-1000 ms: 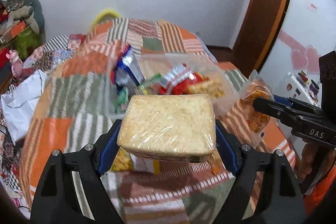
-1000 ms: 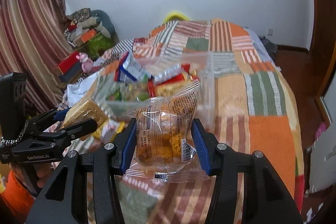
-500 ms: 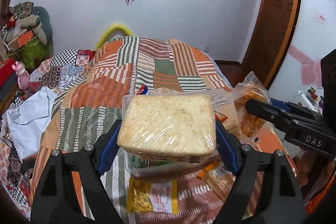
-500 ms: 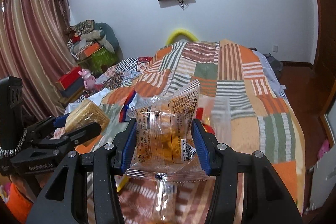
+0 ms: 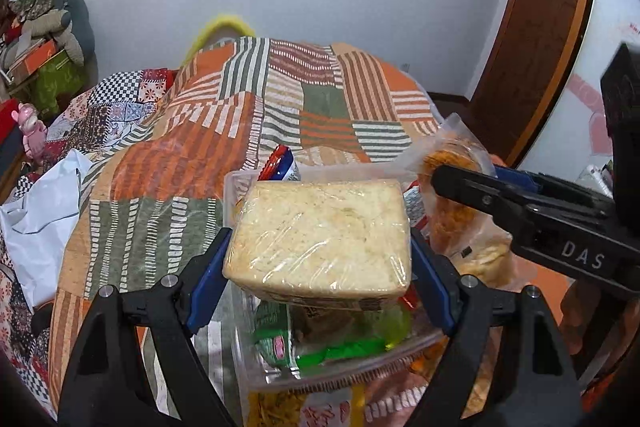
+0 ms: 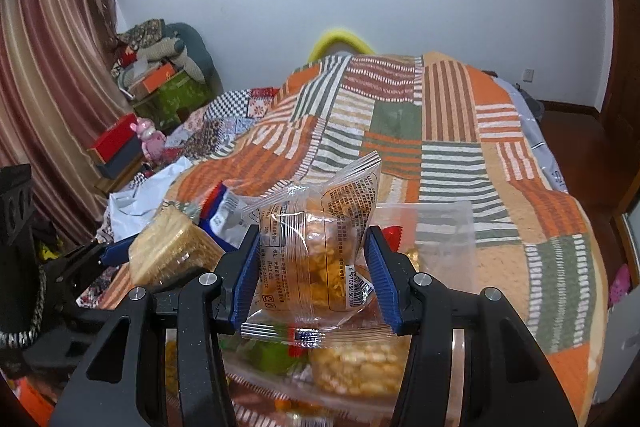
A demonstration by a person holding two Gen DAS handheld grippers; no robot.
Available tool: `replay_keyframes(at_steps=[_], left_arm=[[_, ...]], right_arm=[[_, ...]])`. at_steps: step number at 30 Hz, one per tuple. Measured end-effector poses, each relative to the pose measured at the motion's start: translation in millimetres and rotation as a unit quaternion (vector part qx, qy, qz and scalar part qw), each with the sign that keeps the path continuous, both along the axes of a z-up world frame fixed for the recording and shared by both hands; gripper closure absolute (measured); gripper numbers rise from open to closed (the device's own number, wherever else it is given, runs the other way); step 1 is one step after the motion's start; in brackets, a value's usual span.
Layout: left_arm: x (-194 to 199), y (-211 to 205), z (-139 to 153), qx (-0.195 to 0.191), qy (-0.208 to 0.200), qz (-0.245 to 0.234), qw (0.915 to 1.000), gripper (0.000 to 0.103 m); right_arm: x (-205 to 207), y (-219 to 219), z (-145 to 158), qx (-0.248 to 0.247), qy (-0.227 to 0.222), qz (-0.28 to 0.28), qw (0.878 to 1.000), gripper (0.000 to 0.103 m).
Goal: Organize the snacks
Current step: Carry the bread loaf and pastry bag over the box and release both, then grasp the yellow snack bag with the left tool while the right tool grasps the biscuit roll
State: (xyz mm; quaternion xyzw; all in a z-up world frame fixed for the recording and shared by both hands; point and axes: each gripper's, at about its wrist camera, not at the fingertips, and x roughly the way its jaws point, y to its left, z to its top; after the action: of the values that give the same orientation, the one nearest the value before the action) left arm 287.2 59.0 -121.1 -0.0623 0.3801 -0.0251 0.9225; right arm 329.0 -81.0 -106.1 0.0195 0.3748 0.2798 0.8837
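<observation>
On the left, our left gripper [image 5: 318, 259] has its blue ribbed pads clamped on a square, cling-wrapped cracker block [image 5: 320, 239], pale and crumbly; under it sits the clear plastic bin [image 5: 240, 195] of snacks on the striped patchwork quilt [image 5: 180, 163]; our right gripper [image 6: 312, 269] squeezes a crinkly clear pastry packet [image 6: 316, 251], golden inside.

The cracker block [image 5: 318, 237] is square, pale, wrapped in clear film; it is held level above the clear plastic container [image 5: 344, 375]; the container rests on the striped bedspread and holds green, red and blue packets; the clear snack bag [image 6: 314, 263], with orange-brown contents and printed text, stands upright over the container's right part.
</observation>
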Motion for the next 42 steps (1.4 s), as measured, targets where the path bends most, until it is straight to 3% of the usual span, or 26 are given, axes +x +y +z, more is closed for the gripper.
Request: replay_keyframes(at_steps=[7,12,16,19,26,32,37,42], left_arm=[[9.6,-2.4,-7.8,0.014,-0.003,-0.006,0.9999,0.020],[10.7,-6.6,-11.3,0.014,0.008,-0.020,0.9997,0.019],[5.3,-11.2,-4.3,0.017,-0.004,-0.027,0.9995,0.017],[-1.2,-13.1,4.7,0.027,-0.015,-0.027,0.9992,0.017],[-22.9,-0.2,23.9,0.006,-0.022,-0.014,0.9996,0.017],[-55.3,8.9,31.7,0.008,-0.023,-0.009,0.9997,0.013],[-73.9,12.7,21.1,0.011,-0.001,-0.010,0.9999,0.010],[-84.3,13.3,-9.9,0.008,0.046,-0.012,0.9988,0.008]], right_arm=[[13.1,12.8,-14.6,-0.034,0.012,0.019,0.999,0.055],[15.1,12.5,-18.5,-0.032,0.025,0.023,0.999,0.052],[11.0,8.1,-10.4,-0.032,0.018,0.024,0.999,0.043],[3.5,4.5,-0.7,-0.032,0.003,0.023,0.999,0.041],[-23.2,-15.6,18.7,-0.017,-0.022,0.018,0.999,0.041],[-51.9,-32.6,20.8,-0.015,-0.030,0.017,0.999,0.038],[-73.3,-42.8,8.8,-0.014,-0.018,0.014,1.000,0.038],[-85.5,-47.9,-9.9,-0.014,0.009,0.014,1.000,0.037]])
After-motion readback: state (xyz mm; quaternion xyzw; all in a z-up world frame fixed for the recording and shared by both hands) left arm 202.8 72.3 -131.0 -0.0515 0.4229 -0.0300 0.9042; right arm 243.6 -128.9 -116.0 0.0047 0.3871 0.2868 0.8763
